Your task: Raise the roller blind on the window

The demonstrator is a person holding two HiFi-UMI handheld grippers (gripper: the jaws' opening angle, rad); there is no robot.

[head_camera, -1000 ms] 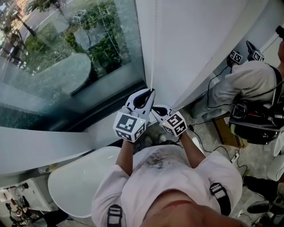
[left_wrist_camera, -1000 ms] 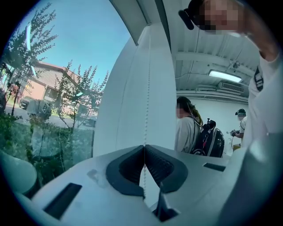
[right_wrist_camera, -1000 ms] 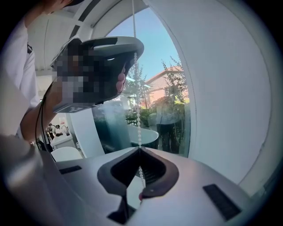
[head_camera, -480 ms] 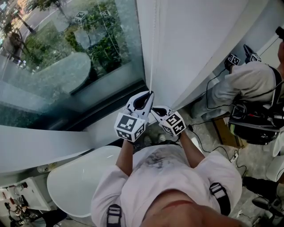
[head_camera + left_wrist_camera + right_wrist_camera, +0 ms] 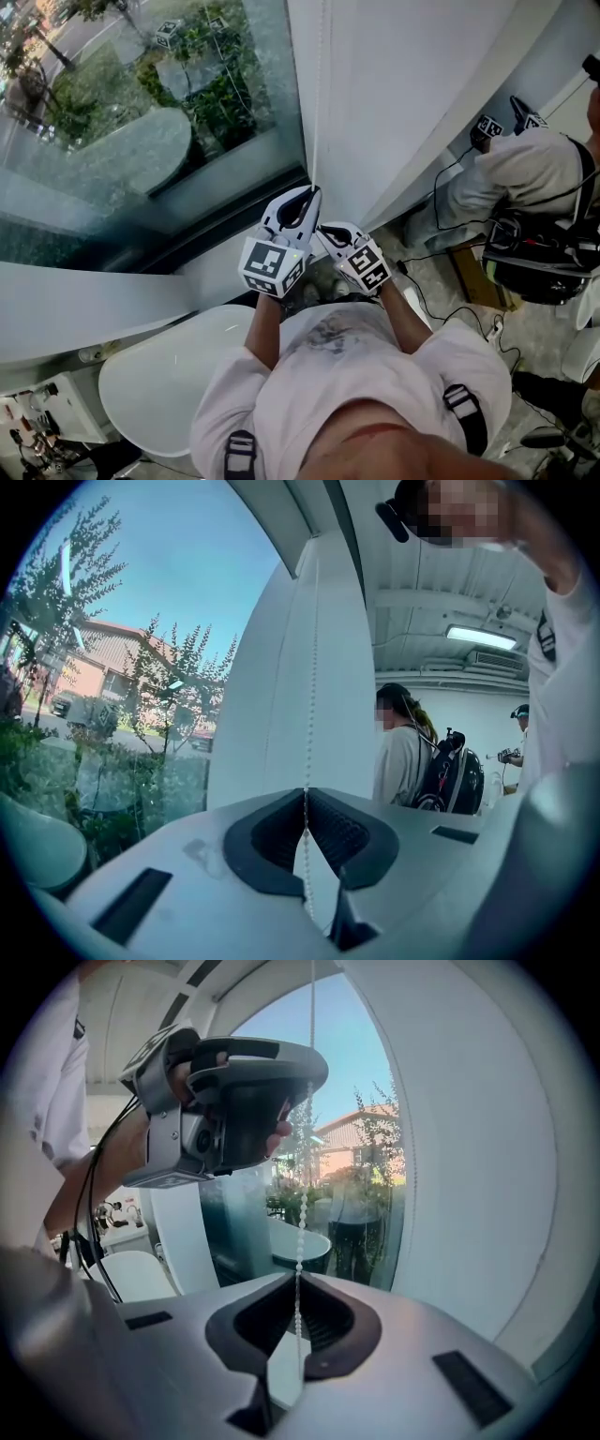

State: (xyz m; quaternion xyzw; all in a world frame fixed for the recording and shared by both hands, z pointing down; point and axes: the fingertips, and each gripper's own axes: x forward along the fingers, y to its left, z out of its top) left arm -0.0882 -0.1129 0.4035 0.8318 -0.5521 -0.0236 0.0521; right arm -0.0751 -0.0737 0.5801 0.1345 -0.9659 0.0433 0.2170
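Since roller blind (image 5: pixel 412 84) is worked by bead chain (image 5: pixel 307 714), both tools sit stacked on chain at window (image 5: pixel 141 122) edge. Left tool (image 5: pixel 312 195) upper, jaws pinched onto beads. Right tool (image 5: pixel 328 232) just below, likewise clamped on chain. Blind hangs low, right of bare glass. Judgement: paired grip holds tension, stops chain slipping back; raising barely begun, downward pull likely next.
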